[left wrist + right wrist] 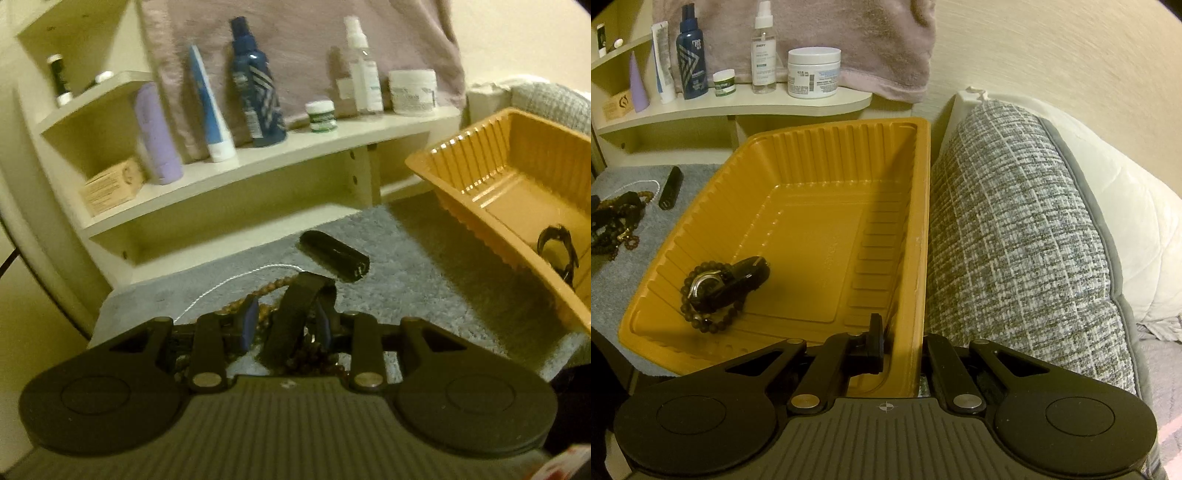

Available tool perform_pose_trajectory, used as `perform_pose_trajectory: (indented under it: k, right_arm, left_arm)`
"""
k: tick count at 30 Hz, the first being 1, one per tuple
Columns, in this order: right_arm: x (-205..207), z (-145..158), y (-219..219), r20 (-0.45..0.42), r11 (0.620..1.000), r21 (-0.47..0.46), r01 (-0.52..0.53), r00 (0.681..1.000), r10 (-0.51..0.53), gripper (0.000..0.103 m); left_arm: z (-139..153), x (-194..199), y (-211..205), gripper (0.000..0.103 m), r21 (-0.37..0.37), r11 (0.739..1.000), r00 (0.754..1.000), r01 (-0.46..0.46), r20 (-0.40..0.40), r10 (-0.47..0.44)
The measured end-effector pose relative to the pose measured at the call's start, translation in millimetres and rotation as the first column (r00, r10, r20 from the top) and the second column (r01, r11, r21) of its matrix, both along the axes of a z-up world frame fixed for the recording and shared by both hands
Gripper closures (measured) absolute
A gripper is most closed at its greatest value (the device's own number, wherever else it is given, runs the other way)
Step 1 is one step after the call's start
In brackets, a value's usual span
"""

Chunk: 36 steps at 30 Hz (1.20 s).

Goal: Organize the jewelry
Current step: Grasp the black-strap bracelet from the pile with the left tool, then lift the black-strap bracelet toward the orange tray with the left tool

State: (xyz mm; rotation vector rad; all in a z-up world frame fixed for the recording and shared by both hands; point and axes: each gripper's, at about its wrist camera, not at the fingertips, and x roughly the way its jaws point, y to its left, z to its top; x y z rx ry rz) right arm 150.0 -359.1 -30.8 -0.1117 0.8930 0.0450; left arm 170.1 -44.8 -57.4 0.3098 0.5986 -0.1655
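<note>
My left gripper [286, 325] has its jaws apart around a black strap [291, 317] that lies on a pile of brown bead strands [258, 299] and a thin white chain [236, 280] on the grey mat. The right gripper [905, 343] is shut on the near right wall of the orange tray [919, 229] and holds it tilted. In the tray lie a dark bead bracelet [713, 321] and a black watch [731, 280]. The tray also shows at the right of the left wrist view [480, 173].
A black cylinder [334, 256] lies on the grey mat [406, 266] beyond the pile. A cream shelf [258, 155] behind holds bottles, tubes and jars. A grey woven cushion [1015, 229] and a white pillow [1126, 221] lie right of the tray.
</note>
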Motion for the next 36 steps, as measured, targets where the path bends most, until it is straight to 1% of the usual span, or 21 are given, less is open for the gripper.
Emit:
perform_pose_trajectory:
  k: [3,5,6,12,14,17,25,32,34,36]
  right_arm:
    - [0.2,-0.2,-0.4,0.001,1.000,0.000,0.001,1.000,-0.001,0.099]
    - [0.5,-0.3,-0.3,0.002,1.000,0.001,0.002,1.000,-0.002,0.099]
    - [0.6,-0.2,-0.5,0.002,1.000,0.000,0.002,1.000,-0.002,0.099]
    - [0.7,-0.5,-0.4,0.004,1.000,-0.001,0.001,1.000,-0.001,0.099]
    - [0.6,-0.3,-0.6,0.006,1.000,-0.001,0.001,1.000,-0.001,0.099]
    - [0.6,-0.3,-1.2,0.008,1.000,0.000,0.002,1.000,-0.002,0.099]
    - [-0.3,0.0,-1.5,0.011,1.000,0.003,0.002,1.000,-0.002,0.099]
    - [-1.0,0.4,-1.3,0.011,1.000,0.002,0.002,1.000,-0.002,0.099]
    - [-1.1,0.3,-1.3,0.011,1.000,0.002,0.001,1.000,-0.001,0.099]
    - [-1.0,0.3,-1.3,0.012,1.000,0.003,0.001,1.000,-0.001,0.099]
  left_arm:
    - [-9.1,9.5,-4.1,0.074,0.028,1.000,1.000,0.015,-0.027,-0.014]
    - [-13.6,12.3,-4.9,0.085,0.042,0.999,0.999,0.021,-0.026,-0.020]
    - [-14.2,13.2,-4.7,0.086,0.045,0.999,1.000,0.019,-0.023,-0.018]
    - [-3.2,13.8,5.4,0.090,0.017,1.000,1.000,-0.012,0.010,0.012]
    - [2.4,14.2,8.8,0.094,0.016,1.000,0.999,-0.018,0.027,0.017]
    - [11.3,15.3,12.8,0.096,-0.005,1.000,0.999,-0.018,0.039,0.018]
    - [29.0,12.3,8.6,0.097,-0.024,1.000,0.996,-0.004,0.084,0.006]
    - [41.3,8.2,5.9,0.097,-0.075,0.997,0.994,0.018,0.105,-0.010]
    - [43.3,7.2,4.4,0.097,-0.071,0.997,0.993,0.024,0.117,-0.016]
    - [44.6,5.4,1.4,0.097,-0.039,0.999,0.989,0.030,0.147,-0.024]
